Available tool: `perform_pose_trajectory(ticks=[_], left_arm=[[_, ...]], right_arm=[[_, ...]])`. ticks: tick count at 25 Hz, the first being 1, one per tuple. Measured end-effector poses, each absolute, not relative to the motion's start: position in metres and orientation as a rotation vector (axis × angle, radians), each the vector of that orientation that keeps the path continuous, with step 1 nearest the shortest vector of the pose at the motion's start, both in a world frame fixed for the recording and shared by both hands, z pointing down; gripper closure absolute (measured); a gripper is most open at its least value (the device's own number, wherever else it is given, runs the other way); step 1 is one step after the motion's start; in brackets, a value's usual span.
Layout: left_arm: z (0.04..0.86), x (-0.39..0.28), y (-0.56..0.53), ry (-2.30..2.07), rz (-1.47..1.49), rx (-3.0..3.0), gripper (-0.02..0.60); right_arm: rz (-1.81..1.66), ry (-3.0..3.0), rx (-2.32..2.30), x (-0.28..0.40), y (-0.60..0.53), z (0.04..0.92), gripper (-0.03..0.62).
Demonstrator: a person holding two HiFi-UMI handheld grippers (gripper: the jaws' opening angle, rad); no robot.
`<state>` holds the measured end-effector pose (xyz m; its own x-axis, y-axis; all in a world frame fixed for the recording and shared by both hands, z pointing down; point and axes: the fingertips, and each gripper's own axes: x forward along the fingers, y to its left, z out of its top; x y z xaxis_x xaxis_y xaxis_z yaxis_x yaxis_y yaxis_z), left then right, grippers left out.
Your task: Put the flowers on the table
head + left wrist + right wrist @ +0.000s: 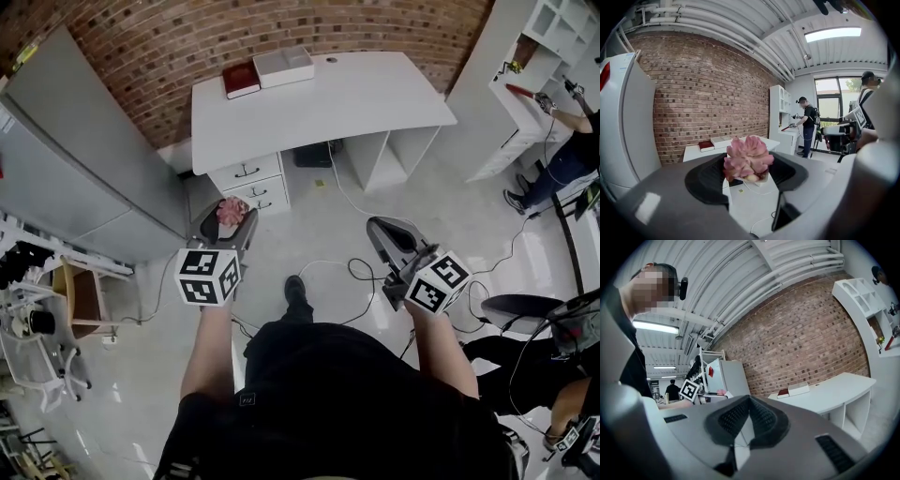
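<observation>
My left hand-held gripper [749,165] is clamped on the pink flowers [746,154]. Head view puts them over the floor, well short of the counter [375,94]. My right hand-held gripper [749,399] is pinched together, empty, in its own view.

Most of the white desk [356,98] top is bare, with room to reach in. A red book [241,80] and a white box [284,66] sit at its back left corner. Cables [362,273] lie on the floor nearby.
</observation>
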<state>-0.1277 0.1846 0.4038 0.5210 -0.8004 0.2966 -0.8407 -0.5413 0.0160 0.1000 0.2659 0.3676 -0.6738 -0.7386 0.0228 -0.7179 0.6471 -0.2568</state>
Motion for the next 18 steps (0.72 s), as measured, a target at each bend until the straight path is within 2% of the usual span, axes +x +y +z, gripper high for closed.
perform_pose_trajectory(ticks=[10,18], left_arm=[[0.414,-0.122,0.080,-1.328,0.409,2.630,0.302],[0.421,-0.153,0.006,-1.294,0.375,2.631,0.302]], right_arm=[[-0.469,2.760,-1.285,0.092,0.166,0.387,0.585],[-0.466,2.810,-1.308,0.055,0.086,0.383,0.585]])
